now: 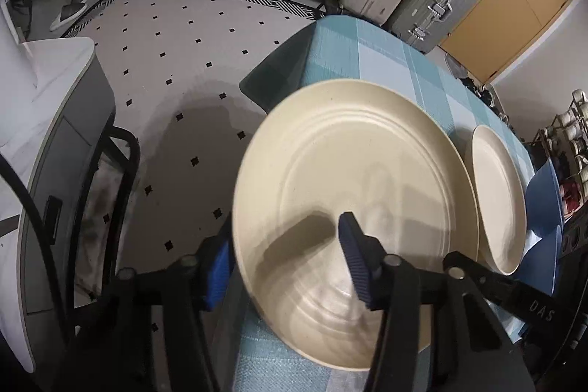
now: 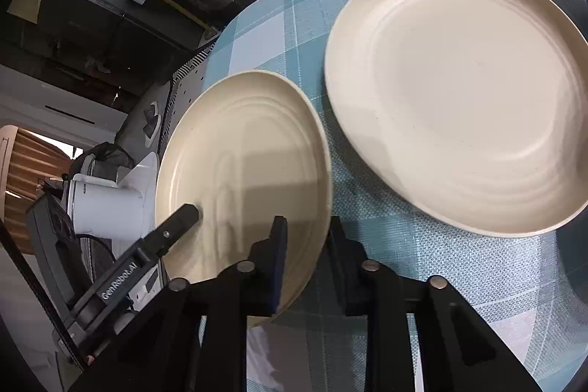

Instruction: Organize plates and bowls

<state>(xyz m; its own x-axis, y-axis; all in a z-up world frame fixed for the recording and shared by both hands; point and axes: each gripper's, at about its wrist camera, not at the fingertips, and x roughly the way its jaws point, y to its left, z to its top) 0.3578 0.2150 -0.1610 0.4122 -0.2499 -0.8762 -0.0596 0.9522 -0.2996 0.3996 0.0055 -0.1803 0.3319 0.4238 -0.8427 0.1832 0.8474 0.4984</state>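
Gripping the rim of the plate (image 2: 242,171) with the right tongs (image 2: 308,248); straddling the same plate with the left tongs (image 1: 283,245), though cannot tell whether pressing yet. Overhanging the edge of the surface (image 1: 386,61), just beside a second plate (image 1: 496,193). Best to seat both grips firmly, lift level, and keep clear of that neighbour.

Table: my table (image 2: 279,35) wears a blue-and-white checked cloth (image 1: 386,68).
Centre: my big cream plate (image 1: 352,179) lies flat.
Three o'clock: a smaller cream plate (image 1: 496,193), just beside it.
Four o'clock: blue bowls (image 1: 544,197) at the edge.
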